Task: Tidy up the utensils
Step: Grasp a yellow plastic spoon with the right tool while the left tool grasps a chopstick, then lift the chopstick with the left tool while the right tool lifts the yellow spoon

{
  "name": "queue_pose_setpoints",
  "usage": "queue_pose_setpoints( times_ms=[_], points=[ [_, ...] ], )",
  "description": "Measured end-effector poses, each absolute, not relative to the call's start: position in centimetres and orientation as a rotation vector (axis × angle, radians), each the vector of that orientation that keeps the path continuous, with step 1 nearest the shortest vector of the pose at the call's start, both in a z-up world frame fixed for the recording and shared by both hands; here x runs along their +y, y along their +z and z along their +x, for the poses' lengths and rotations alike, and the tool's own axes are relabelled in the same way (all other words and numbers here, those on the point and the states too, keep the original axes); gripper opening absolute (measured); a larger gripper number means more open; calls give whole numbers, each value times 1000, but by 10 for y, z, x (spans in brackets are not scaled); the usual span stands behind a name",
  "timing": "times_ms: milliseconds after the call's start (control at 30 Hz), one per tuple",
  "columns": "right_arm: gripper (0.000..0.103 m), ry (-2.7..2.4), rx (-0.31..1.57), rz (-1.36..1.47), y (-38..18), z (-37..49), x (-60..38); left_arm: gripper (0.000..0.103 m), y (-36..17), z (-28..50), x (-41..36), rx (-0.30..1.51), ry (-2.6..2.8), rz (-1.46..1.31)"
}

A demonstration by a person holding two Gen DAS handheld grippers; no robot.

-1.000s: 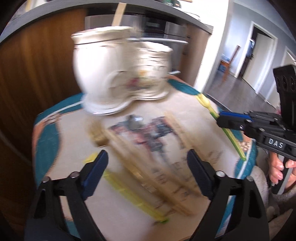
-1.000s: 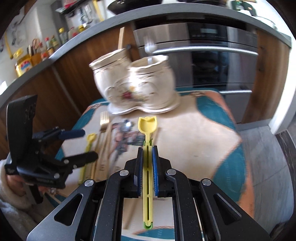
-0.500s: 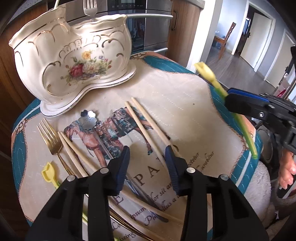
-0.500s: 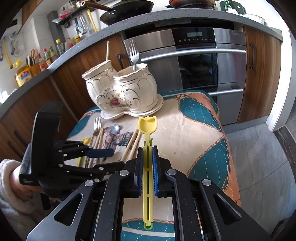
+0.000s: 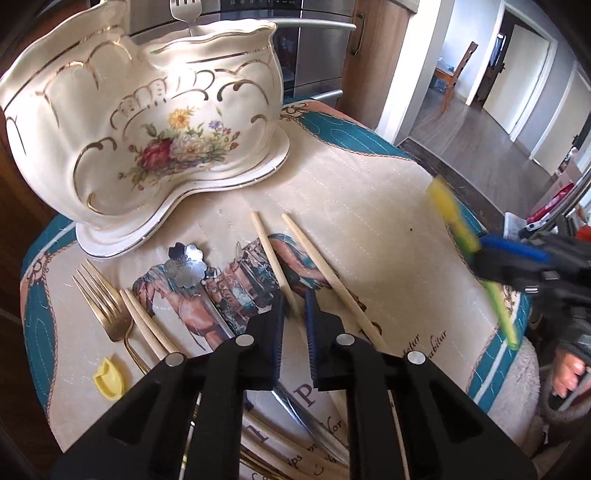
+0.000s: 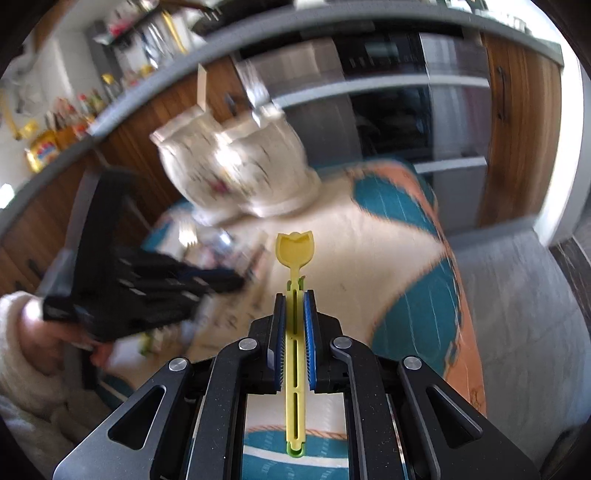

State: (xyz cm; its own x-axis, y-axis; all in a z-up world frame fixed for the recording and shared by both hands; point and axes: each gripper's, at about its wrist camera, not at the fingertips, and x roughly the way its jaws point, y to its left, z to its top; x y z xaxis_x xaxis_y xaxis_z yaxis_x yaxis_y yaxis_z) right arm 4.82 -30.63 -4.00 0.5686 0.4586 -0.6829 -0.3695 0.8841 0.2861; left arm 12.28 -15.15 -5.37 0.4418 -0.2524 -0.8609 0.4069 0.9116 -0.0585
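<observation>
While the right gripper [image 6: 294, 325] holds the yellow plastic tulip-headed spoon [image 6: 295, 254] pinched by its handle, long axis running straight up the middle of the right wrist frame, the white gold-trimmed floral ceramic utensil holder [image 6: 236, 170] sits blurred above and left of the spoon's head, so the likely drop lies forward and slightly left.

In the left wrist view the left gripper [image 5: 294, 325] has its jaws drawn narrow around one pale wooden chopstick [image 5: 271, 254] at lower centre; whether the pads actually bite it I cannot tell. That chopstick runs up and left toward the holder [image 5: 147, 122], which fills the upper left, with a silver fork [image 5: 186, 11] already standing in it. A second chopstick [image 5: 321, 262] lies just right of the first, roughly parallel.

On the printed teal-bordered cloth [image 5: 369, 177], left of the jaws, lie a flower-bowled silver spoon [image 5: 184, 264], a gold fork [image 5: 101, 299], another chopstick pair [image 5: 146, 325] and a second yellow tulip piece [image 5: 109, 376]. The neighbouring chopstick looks likeliest to be dragged.
</observation>
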Motion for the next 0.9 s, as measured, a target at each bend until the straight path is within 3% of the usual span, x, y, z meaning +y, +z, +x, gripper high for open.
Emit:
queue_pose_setpoints(
  times_ms=[200, 367, 433, 533, 900],
  points=[
    [11, 448, 964, 21, -60, 60, -301, 9, -53, 108, -146, 1042, -458, 163],
    [22, 439, 1002, -106, -59, 63, -284, 9, -54, 97, -140, 1046, -494, 147],
    [21, 430, 1006, -171, -61, 66, -276, 8, -53, 92, -139, 1042, -506, 141],
    [11, 431, 996, -202, -59, 65, -271, 5, -50, 88, -131, 1031, -512, 114],
    [11, 485, 862, -32, -23, 61, -281, 5, -20, 83, -104, 937, -535, 53]
  ],
)
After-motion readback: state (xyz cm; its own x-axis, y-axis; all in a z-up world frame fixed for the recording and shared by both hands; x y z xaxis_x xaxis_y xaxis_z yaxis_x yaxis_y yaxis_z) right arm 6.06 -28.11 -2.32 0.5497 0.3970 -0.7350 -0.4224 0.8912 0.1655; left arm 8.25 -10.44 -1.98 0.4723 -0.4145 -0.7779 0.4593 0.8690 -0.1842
